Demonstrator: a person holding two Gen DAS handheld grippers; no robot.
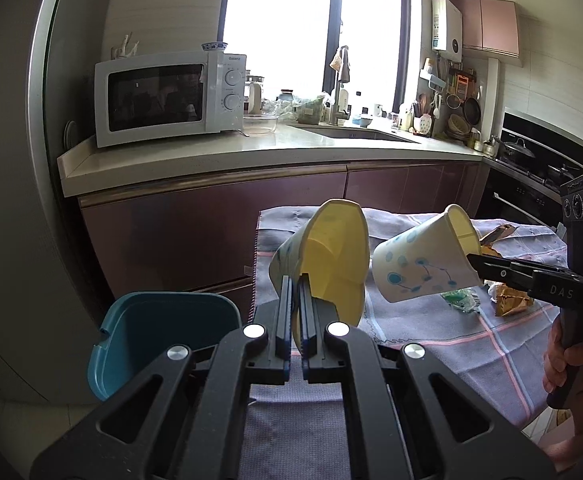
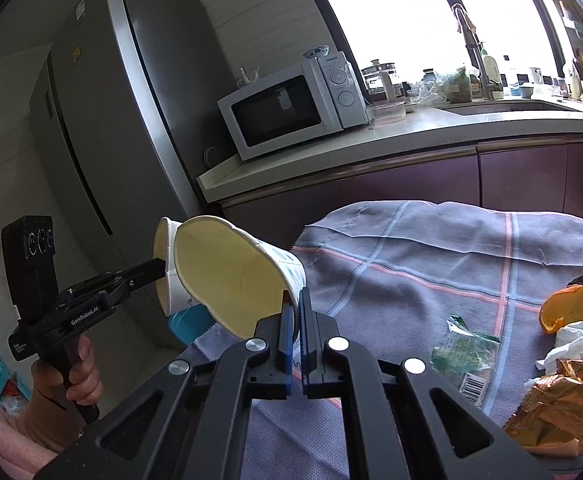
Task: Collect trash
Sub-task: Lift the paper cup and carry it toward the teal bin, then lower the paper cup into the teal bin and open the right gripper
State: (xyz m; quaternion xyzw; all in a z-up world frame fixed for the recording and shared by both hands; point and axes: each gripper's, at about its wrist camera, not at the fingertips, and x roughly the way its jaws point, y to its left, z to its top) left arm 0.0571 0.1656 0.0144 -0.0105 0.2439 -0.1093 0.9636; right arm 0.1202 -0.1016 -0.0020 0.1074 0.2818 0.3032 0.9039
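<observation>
In the left wrist view, the left gripper has its jaws clamped on the rim wall of a paper cup, one jaw inside and one outside. The cup is lifted off the desk, tipped on its side with its mouth toward the camera, up and to the right of the blue trash bin. I judge this cup to be very light, thin and easy to crush, so the rim, which is the stiffest part, is the good place to hold it. Farther right from the bin, the right gripper holds a second paper cup in the same manner. The right hand grips the handle low, with the tool pointing left.

In the right wrist view, the right gripper has its jaws pinched on the lower rim of its cup, which is above the near left edge of the desk and covers most of the bin. The left gripper, directly above the bin, is closed on the other cup. The left hand holds its handle upright, the tool reaching to the right. A green wrapper, crumpled tissue and a golden snack bag still lie on the desk, well to the right of the bin.
</observation>
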